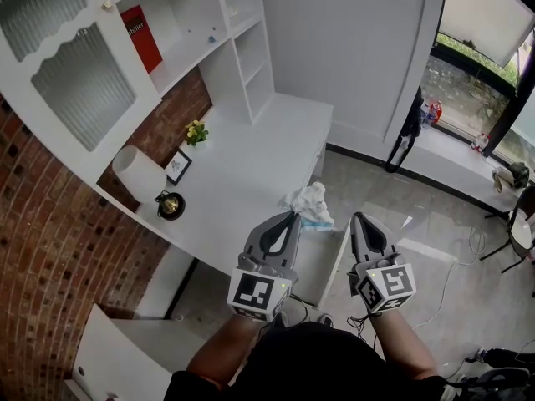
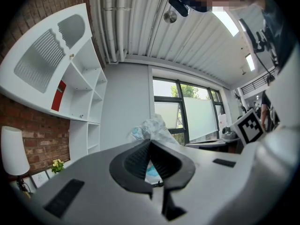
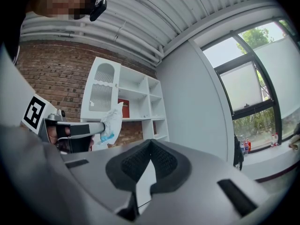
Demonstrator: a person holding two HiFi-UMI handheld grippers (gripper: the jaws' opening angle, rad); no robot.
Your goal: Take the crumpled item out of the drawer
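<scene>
A crumpled white item with blue patches (image 1: pixel 309 203) hangs above the desk's front edge, pinched at the tip of my left gripper (image 1: pixel 293 215), which is shut on it. In the left gripper view the crumpled item (image 2: pixel 151 127) bulges out just past the closed tips of that gripper (image 2: pixel 150 142). The right gripper view shows the same crumpled item (image 3: pixel 110 120) off to the left. My right gripper (image 1: pixel 359 217) is beside it to the right, shut and empty (image 3: pixel 150 141). Below both, the white drawer (image 1: pixel 335 266) stands pulled out.
On the white desk (image 1: pixel 242 165) stand a lamp (image 1: pixel 138 172), a small picture frame (image 1: pixel 177 166), a flower pot (image 1: pixel 196 131) and a round brass object (image 1: pixel 170 205). Shelves with a red book (image 1: pixel 140 37) rise behind. Cables lie on the floor at right.
</scene>
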